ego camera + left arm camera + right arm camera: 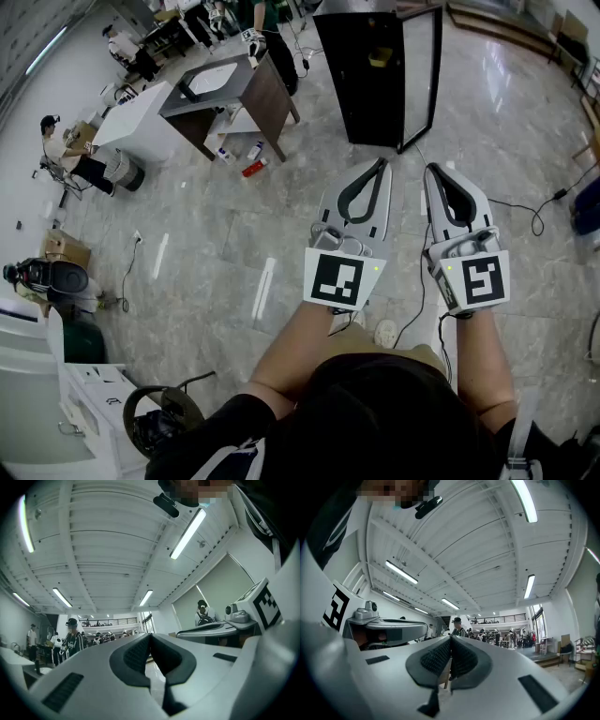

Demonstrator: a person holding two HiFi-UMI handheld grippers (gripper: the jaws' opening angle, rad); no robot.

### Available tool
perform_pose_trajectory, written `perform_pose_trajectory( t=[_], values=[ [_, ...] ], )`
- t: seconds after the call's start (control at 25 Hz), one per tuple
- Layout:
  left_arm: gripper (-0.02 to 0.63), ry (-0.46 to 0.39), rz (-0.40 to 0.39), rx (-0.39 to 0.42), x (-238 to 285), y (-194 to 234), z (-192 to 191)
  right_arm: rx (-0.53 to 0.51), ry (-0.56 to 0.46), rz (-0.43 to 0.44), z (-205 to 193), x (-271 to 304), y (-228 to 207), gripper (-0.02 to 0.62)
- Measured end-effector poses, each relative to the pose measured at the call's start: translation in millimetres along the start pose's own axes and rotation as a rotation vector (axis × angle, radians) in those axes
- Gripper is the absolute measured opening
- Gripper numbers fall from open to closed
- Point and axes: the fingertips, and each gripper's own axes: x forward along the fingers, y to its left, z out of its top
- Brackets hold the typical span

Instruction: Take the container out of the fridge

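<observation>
Task status: not begun. Left hand-held gripper [379, 165] and right hand-held gripper [433, 171] were both closed and empty. The fridge [352, 94] stood well apart, door open, with the yellow container [380, 58] apparently inside.

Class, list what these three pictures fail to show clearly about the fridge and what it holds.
- Head view: the fridge is far and dark inside; the yellow item in it is too small to identify.
- Both gripper views: no fridge, they tilt up toward the ceiling.
- Head view: floor items by the cabinet, too small to name.
</observation>
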Motion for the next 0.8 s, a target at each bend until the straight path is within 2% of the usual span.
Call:
perform_pose_trajectory(
  t=[0.44,0.8],
  values=[
    [0.023,0.011,0.001,0.005,1.9,8.4,-2.6,0.023,0.012,-0.008,-7.5,7.4,-0.9,0.035],
    [0.023,0.012,-0.013,0.006,9.2,42.0,-15.6,0.025,-0.007,-0.031,-13.4,39.9,4.0,0.035]
  ],
)
